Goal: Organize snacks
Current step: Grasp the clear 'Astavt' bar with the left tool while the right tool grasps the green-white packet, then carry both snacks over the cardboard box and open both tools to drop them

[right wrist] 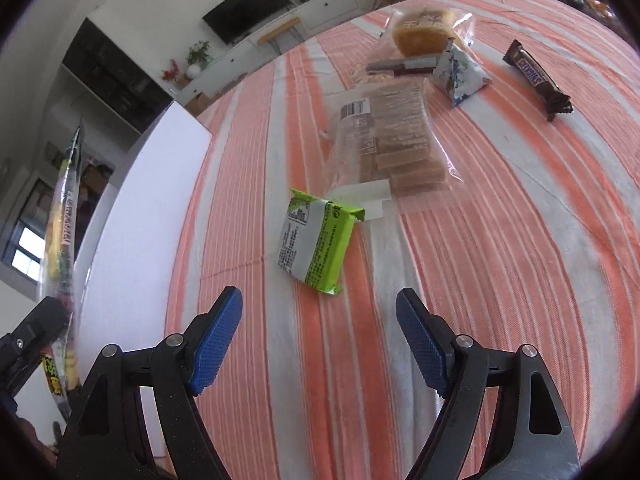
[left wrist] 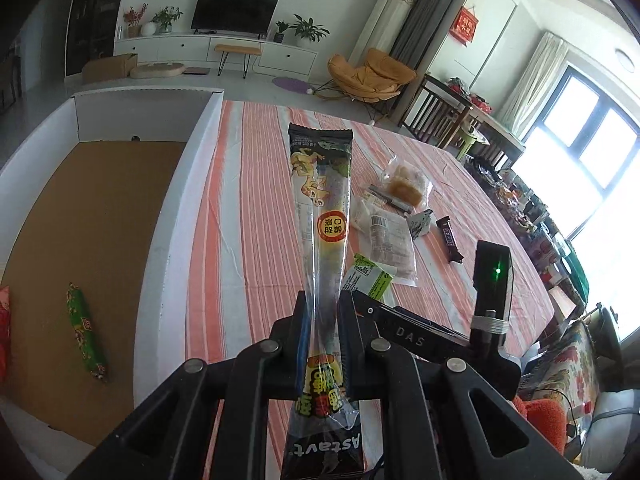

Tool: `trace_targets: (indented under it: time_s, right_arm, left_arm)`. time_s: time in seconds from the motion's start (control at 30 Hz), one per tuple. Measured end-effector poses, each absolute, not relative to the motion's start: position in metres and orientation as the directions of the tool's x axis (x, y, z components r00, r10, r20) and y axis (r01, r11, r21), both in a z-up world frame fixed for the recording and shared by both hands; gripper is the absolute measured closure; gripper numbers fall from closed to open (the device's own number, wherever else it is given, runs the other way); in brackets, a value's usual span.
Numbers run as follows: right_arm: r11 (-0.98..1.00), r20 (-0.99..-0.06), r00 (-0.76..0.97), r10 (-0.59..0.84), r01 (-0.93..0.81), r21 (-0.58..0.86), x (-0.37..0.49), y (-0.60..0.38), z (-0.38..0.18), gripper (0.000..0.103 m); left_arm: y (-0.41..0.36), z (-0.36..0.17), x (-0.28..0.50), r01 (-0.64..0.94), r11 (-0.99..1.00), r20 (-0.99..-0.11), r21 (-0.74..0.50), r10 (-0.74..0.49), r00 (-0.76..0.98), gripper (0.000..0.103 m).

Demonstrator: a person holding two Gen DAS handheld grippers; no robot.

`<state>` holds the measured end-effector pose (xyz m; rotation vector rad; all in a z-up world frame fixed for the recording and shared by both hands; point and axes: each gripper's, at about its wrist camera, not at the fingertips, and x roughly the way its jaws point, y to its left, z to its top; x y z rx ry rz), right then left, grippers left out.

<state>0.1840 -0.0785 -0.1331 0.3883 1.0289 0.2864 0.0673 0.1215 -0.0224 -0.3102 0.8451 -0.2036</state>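
Observation:
My left gripper (left wrist: 323,304) is shut on a long clear snack pouch (left wrist: 322,200) with a black top and cartoon print, held up above the striped table (left wrist: 248,208) beside the white box (left wrist: 172,216). The pouch also shows at the left edge of the right wrist view (right wrist: 64,216). My right gripper (right wrist: 320,304) is open and empty, just short of a green snack packet (right wrist: 316,246). Beyond it lie a clear bag of brown biscuits (right wrist: 392,140), a bagged cake (right wrist: 424,30), a small triangular packet (right wrist: 458,76) and a Snickers bar (right wrist: 536,78).
The white box has a brown cardboard floor (left wrist: 88,248) holding a green sausage-shaped snack (left wrist: 86,332) and a red pack at its left edge (left wrist: 3,332). The box wall (right wrist: 132,216) stands left of my right gripper. The right gripper body (left wrist: 492,280) shows in the left view.

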Motion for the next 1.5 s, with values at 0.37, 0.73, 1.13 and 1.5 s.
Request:
trace_targets:
  time_s: [0.37,0.73,1.13,1.5]
  right_arm:
    - [0.995,-0.85,0.52,0.083,-0.004,0.095,0.195,-0.046,-0.138,0.055]
    - [0.936,-0.813,0.488,0.316,-0.021,0.352,0.154,-0.097,-0.126,0.09]
    - [0.834,-0.757,0.494,0.428,0.106,0.541,0.143,-0.168,-0.118,0.052]
    - [0.938,-0.896,0.375,0.24,-0.326,0.115,0.171,-0.107,-0.112,0.029]
  left_arm:
    - [0.138,-0.008,0.04,0.086,0.942,-0.667,-0.323,-0.291,0.686,0.091]
    - [0.154,-0.01,0.031,0.079,0.929,-0.661,-0.361,-0.314,0.681,0.091]
    - [0.166,0.003,0.022,0.054,0.931,-0.644,-0.362,-0.291,0.708,0.091]
    - [0.174,-0.004,0.022,0.059,0.919,-0.641,-0.39,-0.317,0.699,0.091]
